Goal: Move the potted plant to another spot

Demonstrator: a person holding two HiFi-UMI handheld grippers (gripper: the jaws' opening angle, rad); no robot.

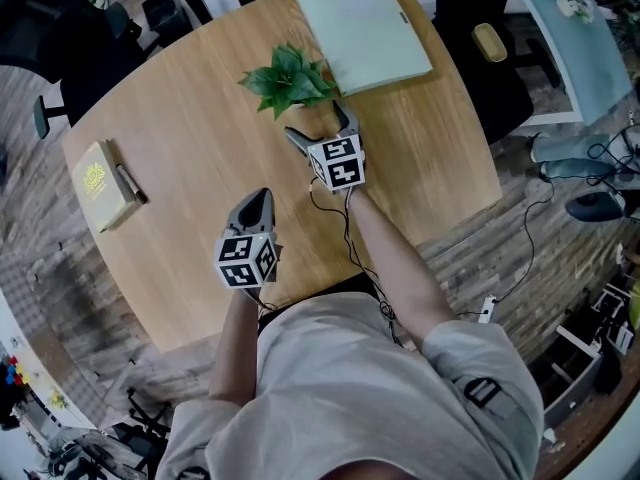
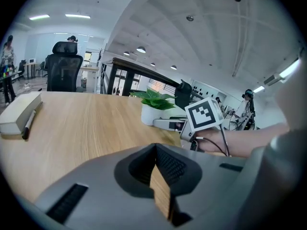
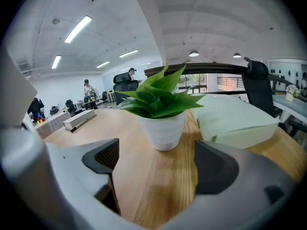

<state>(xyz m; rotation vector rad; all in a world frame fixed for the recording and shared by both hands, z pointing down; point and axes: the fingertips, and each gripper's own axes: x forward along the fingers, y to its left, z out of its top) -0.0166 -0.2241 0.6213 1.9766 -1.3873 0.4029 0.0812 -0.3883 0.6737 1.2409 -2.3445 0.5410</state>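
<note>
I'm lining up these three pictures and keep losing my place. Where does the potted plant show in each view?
Head view: potted plant at upper centre of the table, just beyond the right gripper.
Left gripper view: potted plant at centre, mid-height.
Right gripper view: potted plant at centre, straight ahead of the open claw, untouched.
Shared landmark: the book with a pen, left in every view.

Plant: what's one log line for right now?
step: pre-grasp | right gripper: open, facing plant, not touching | left gripper: shut, empty | plant: upright on table
</note>
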